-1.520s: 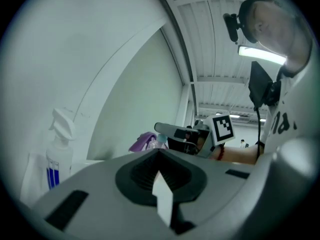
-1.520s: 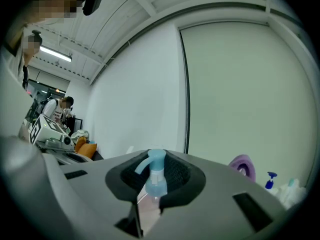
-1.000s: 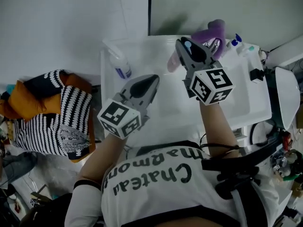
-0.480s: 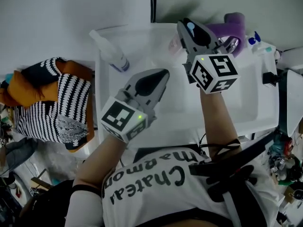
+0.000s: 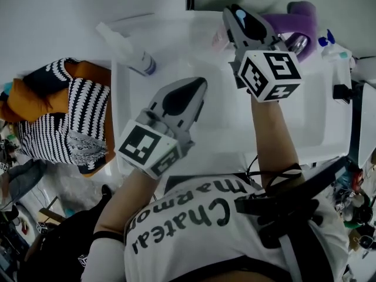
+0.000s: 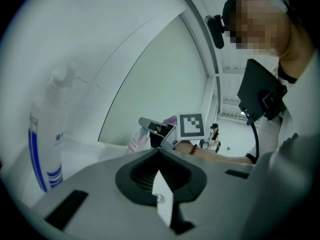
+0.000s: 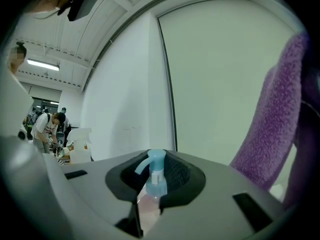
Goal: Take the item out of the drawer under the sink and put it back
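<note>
Change: in the head view the white sink basin (image 5: 329, 122) has grown larger across the last second, and both grippers have come lower over it. The hold on the bottle looks unchanged.
Right gripper (image 5: 233, 12): closed on a small pale-pink pump bottle with a light-blue head (image 5: 220, 38). Its own view shows the bottle (image 7: 155, 176) upright between the jaws (image 7: 152, 194).
Left gripper (image 5: 198, 88): jaws drawn together with only a thin pale sliver between them in its own view (image 6: 162, 194). It holds nothing and hangs over the basin's left half.
Item's place: off every surface, carried at the basin's rear, just beside the hanging purple fleece towel (image 5: 296, 19).
Drawer: not in view. It is presumably below the front rim, hidden by the person's torso.
Meaning: the item seems to be out already, and the descent probably starts the return.
Bystanders: a white spray bottle with blue bands (image 5: 126, 51) lies on the sink's left rim, well apart from both grippers. A black-and-white striped cloth (image 5: 64, 128) lies left of the sink.
</note>
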